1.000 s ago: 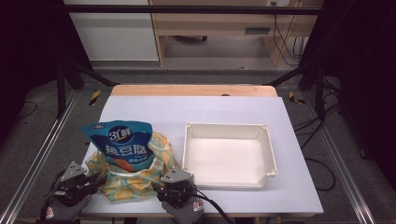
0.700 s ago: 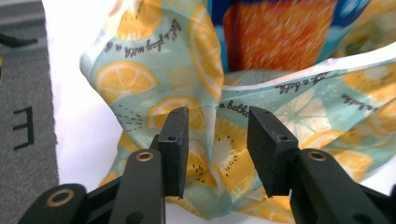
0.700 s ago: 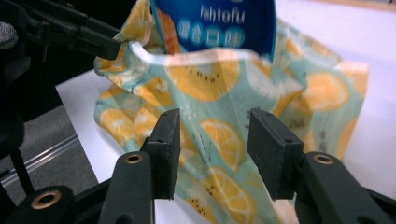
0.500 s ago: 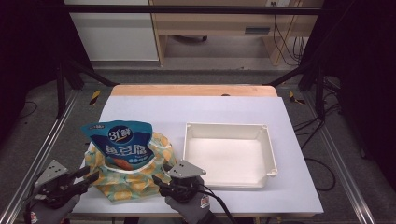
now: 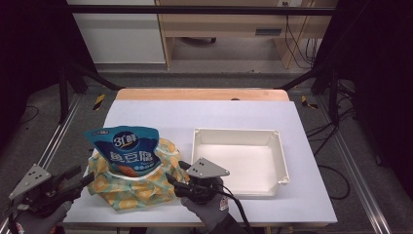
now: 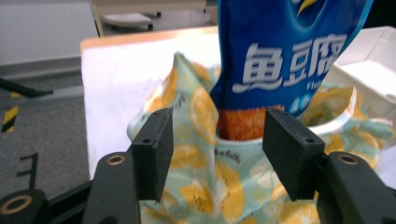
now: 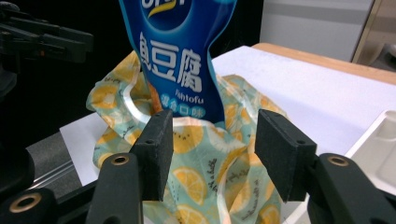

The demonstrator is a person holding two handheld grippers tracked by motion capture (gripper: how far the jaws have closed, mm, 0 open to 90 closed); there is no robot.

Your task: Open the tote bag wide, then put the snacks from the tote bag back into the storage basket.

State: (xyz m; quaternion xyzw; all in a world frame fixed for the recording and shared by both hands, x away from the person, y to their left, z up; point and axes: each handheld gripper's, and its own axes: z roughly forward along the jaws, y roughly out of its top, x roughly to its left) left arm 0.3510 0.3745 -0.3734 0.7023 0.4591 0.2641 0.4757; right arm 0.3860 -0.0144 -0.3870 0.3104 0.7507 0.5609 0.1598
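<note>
White table [image 5: 234, 122] bears lemon-print bag [image 5: 141, 187] between both open tongs.

A soft cloth bag [image 5: 139, 187] in pale green with a print of yellow lemon slices sits crumpled on the near left part of the white tabletop [image 5: 204, 117]. Its mouth is open to the top and has a white hem. A glossy blue snack pouch [image 5: 127, 148] with white Chinese characters stands upright in this mouth; its orange lower part is inside the bag, and its wide top rises above the cloth.
</note>
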